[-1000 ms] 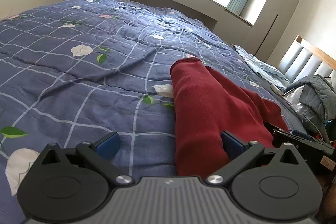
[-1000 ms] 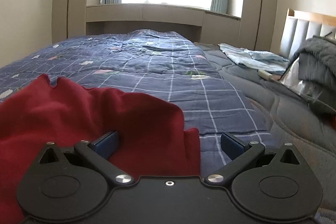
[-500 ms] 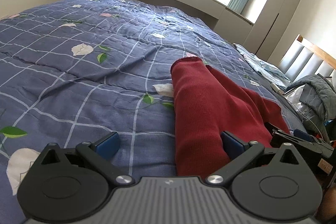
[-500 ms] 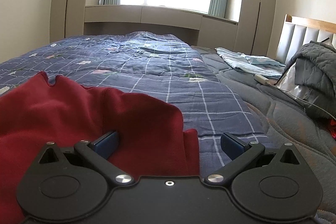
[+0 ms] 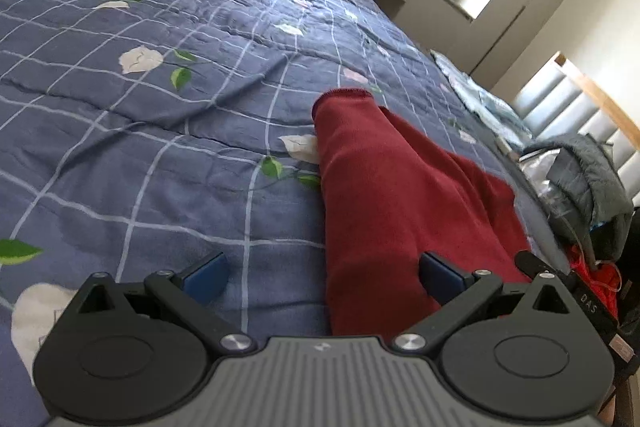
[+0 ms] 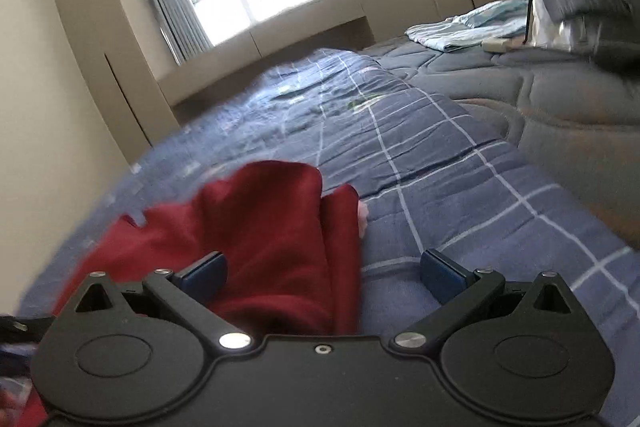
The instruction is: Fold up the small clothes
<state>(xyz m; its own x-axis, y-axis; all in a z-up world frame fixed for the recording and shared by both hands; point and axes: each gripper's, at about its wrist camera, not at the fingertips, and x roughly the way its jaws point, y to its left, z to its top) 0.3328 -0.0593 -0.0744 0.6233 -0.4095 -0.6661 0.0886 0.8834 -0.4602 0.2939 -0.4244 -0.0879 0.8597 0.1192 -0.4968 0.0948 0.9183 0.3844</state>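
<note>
- Plainly, the red garment (image 5: 392, 195) lies on the quilted bed (image 5: 160, 131), long axis running near to far, its cuffed end (image 5: 344, 97) farthest away;
- left claw (image 5: 322, 277) gapes wide, holding nothing, the garment's left edge between its fingers;
- right claw (image 6: 320, 273) equally wide and empty, the garment's right edge inside it;
- open quilt lies left and far; a grey jacket (image 5: 588, 187) crowds the right.

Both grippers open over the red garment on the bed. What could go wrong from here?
1. The left gripper straddles the red garment's edge; closing may pinch the blue quilt too.
2. The right gripper sits over bunched layers, so it may grab only one layer and skew the fold.
3. The right view is motion-blurred; a fast move risks a misplaced grasp.
</note>
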